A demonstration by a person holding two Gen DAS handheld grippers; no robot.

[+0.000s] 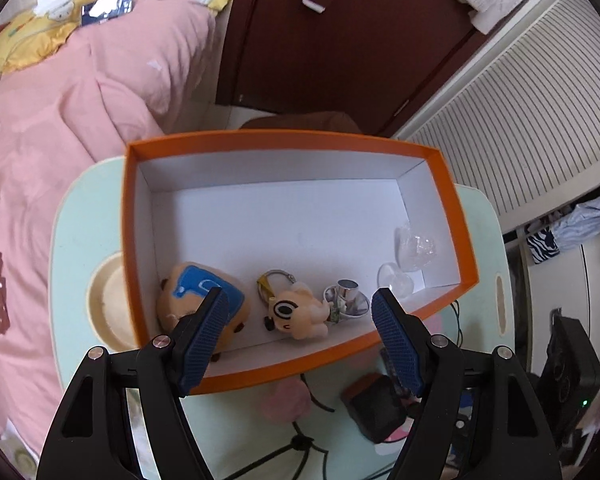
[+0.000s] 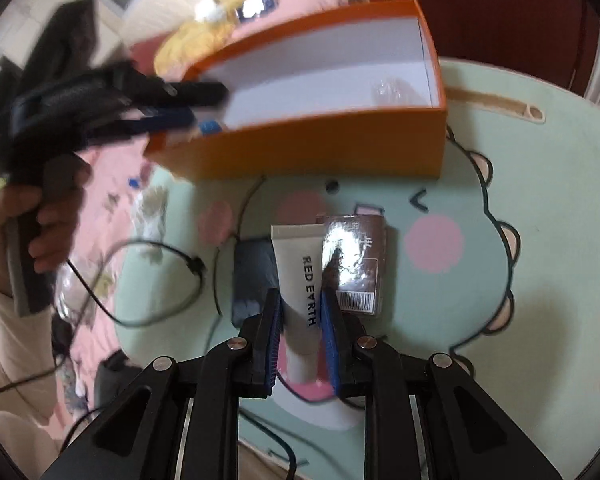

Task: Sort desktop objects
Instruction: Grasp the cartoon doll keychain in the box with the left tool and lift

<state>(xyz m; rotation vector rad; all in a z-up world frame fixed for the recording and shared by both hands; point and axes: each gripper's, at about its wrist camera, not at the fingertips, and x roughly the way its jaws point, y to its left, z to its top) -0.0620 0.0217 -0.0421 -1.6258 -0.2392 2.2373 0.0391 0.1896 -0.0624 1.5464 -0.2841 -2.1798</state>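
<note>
An orange box (image 1: 460, 216) with a white inside stands on the green mat. In it lie a tan plush with a blue patch (image 1: 196, 292), a small plush keychain (image 1: 296, 312), a shiny metal piece (image 1: 348, 298) and clear plastic pieces (image 1: 414, 248). My left gripper (image 1: 300, 300) is open and empty above the box's near edge. My right gripper (image 2: 302, 300) is shut on a white "RED EARTH" tube (image 2: 300, 264). A brown shiny packet (image 2: 358, 260) lies right of the tube, a dark blue object (image 2: 252, 276) left of it. The box also shows in the right wrist view (image 2: 320, 148).
The green cartoon mat (image 2: 520, 200) covers a small table beside a pink bed (image 1: 60, 120). Black cables (image 2: 148, 280) run over the mat's left side. The left gripper (image 2: 100, 96) and the hand holding it show blurred at left. A dark object (image 1: 376, 408) lies before the box.
</note>
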